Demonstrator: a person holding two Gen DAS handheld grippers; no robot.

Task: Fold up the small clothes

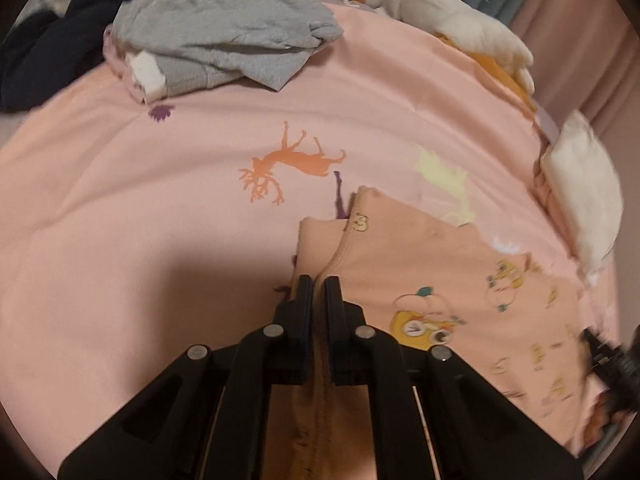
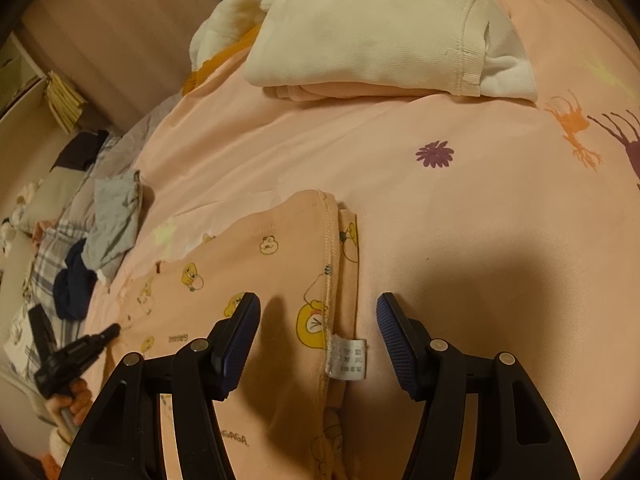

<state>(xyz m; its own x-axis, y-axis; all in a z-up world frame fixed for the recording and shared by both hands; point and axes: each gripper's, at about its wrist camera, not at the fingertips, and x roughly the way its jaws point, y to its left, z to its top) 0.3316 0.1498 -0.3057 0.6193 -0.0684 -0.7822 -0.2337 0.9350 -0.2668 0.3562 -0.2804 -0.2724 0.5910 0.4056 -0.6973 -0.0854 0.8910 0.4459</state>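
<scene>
A small pink garment [image 1: 440, 276] printed with yellow cartoon animals lies partly folded on the bed. In the left wrist view my left gripper [image 1: 319, 284] is shut on its stitched edge, and the fabric runs up between the two fingers. In the right wrist view the same garment [image 2: 280, 248] lies under my right gripper [image 2: 318, 312], which stands open above the seam and the white care label [image 2: 348, 358] with nothing pinched. At that view's lower left a hand [image 2: 66, 400] holds the left gripper [image 2: 110, 332]. The right gripper [image 1: 596, 352] shows blurred at the left view's right edge.
The pink bedcover [image 1: 160, 208] carries deer and flower prints. A crumpled grey garment [image 1: 224, 32] and dark navy clothes [image 1: 44, 48] lie at the far left. Folded cream clothes [image 2: 368, 28] are stacked beyond the garment. Loose clothes [image 2: 112, 220] lie by the bed's left side.
</scene>
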